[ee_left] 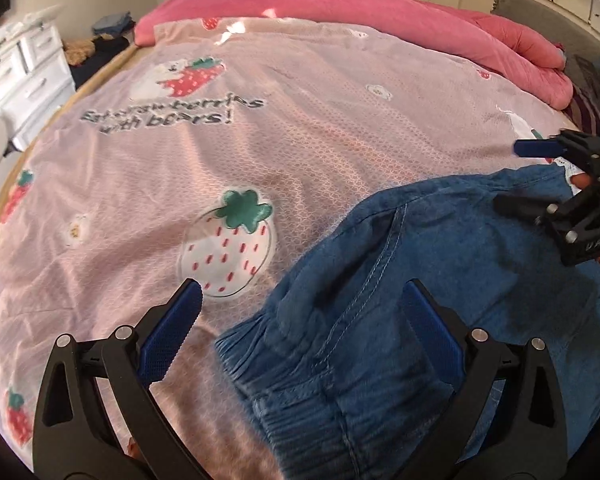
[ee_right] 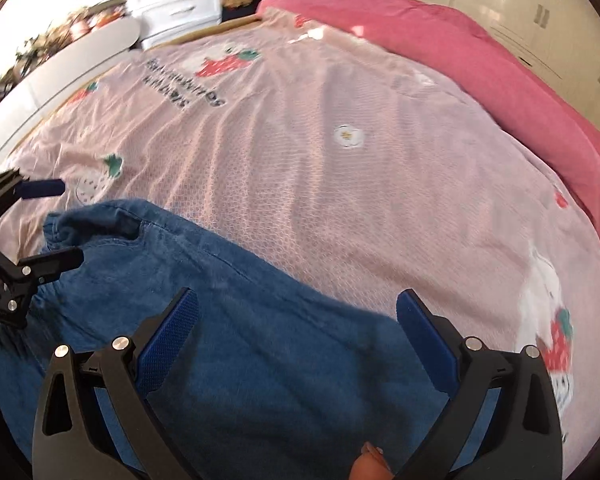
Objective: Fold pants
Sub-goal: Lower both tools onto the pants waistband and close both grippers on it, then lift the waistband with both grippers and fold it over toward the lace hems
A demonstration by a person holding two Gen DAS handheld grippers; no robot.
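Left wrist view: blue denim pants [ee_left: 440,280] lie on the pink strawberry-print bedspread [ee_left: 300,128], elastic waistband bunched between the spread fingers of the left gripper [ee_left: 300,312], which holds nothing. Ahead and left of it the bedspread is bare up to the rolled pink quilt [ee_left: 380,16]. Right gripper [ee_right: 296,316], jaws wide, grips nothing and hovers over smoother denim; the pants' far edge runs diagonally ahead.

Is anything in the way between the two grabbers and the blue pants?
No. The open left gripper and open right gripper both hover right over the pants on the pink bedspread; nothing visible lies between.
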